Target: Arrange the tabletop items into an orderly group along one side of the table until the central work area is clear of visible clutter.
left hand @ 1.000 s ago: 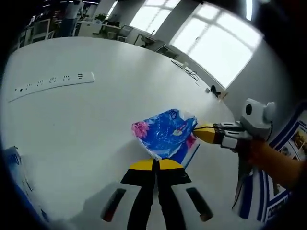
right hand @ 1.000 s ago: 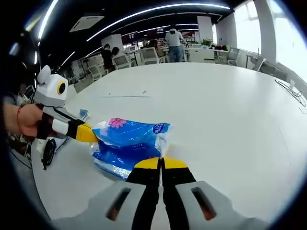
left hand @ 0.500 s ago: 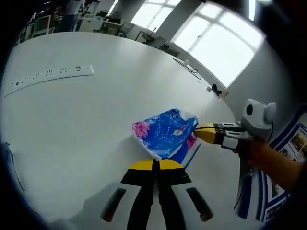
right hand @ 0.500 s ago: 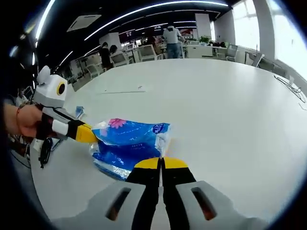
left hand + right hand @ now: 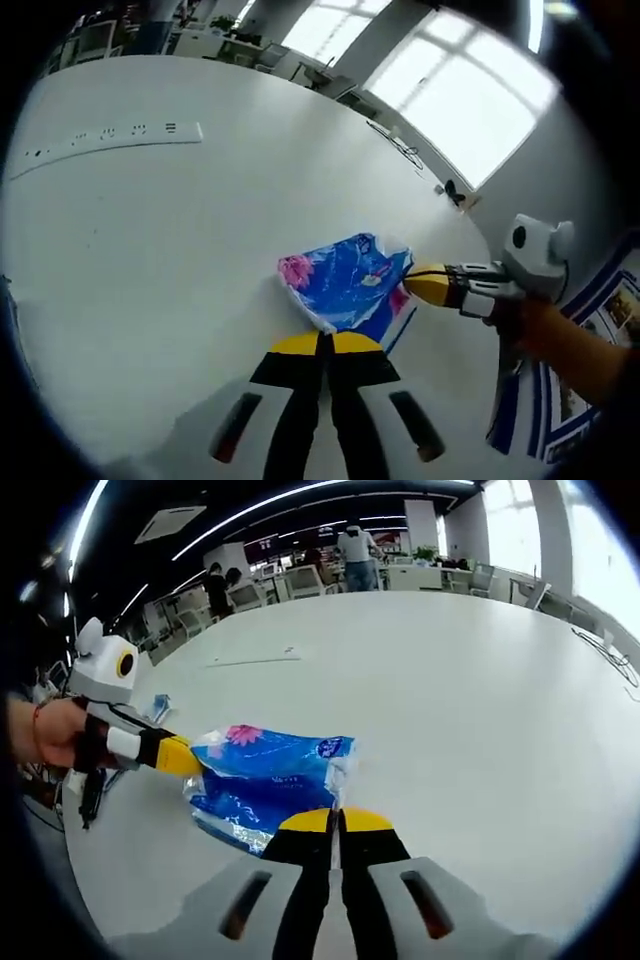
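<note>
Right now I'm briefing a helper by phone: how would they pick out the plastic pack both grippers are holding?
On the big white table, look near its edge, where two yellow-tipped grippers meet. Between them lies the blue plastic pack, glossy, with pink flowers printed on it. It is the one colourful thing there; the power strip farther off is white.

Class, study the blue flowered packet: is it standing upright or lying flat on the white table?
Lying flat. The blue packet rests broadside on the table, with both grippers closed at opposite edges.
</note>
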The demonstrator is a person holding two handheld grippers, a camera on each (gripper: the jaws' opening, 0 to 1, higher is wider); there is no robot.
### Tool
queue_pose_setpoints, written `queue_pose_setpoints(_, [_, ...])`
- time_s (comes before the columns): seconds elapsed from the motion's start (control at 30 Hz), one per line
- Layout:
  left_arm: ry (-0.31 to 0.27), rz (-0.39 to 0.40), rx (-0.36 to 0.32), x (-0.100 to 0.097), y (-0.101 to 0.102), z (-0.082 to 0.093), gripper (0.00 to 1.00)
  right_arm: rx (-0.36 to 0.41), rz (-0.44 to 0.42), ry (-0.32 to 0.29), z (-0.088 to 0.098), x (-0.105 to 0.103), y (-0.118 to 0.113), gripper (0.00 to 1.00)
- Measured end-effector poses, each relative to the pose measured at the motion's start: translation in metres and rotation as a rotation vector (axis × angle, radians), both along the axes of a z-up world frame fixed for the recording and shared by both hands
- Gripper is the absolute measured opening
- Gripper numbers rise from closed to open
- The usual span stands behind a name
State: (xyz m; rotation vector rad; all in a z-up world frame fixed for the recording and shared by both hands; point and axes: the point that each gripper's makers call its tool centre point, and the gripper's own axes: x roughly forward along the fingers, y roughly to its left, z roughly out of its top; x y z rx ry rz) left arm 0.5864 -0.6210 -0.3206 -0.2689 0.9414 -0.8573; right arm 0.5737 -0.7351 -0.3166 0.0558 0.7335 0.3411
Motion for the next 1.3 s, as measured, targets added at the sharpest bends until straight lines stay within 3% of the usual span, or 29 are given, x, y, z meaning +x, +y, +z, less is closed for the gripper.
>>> queue_pose_setpoints(0.3, [-0.014, -0.009, 0.001, 0.0008, -0.0019, -0.0031, 0.03, 0.001, -0.011, 0.010, -0.0054, -0.0005, -0.0039, 0.02])
queue_pose_setpoints(0.7, [-0.021, -0.024, 0.002, -0.0004, -0.0048, -0.0049, 0.15, 0.002, -0.019, 0.013, -0.0069, -0.0025, -0.0068, 0.05])
queue_pose_setpoints(1.3, [-0.037, -0.045, -0.006, -0.0035, -0.0051, 0.0016, 0.24, -0.009, -0.029, 0.006, -0.0019, -0.0039, -0.0087, 0.11])
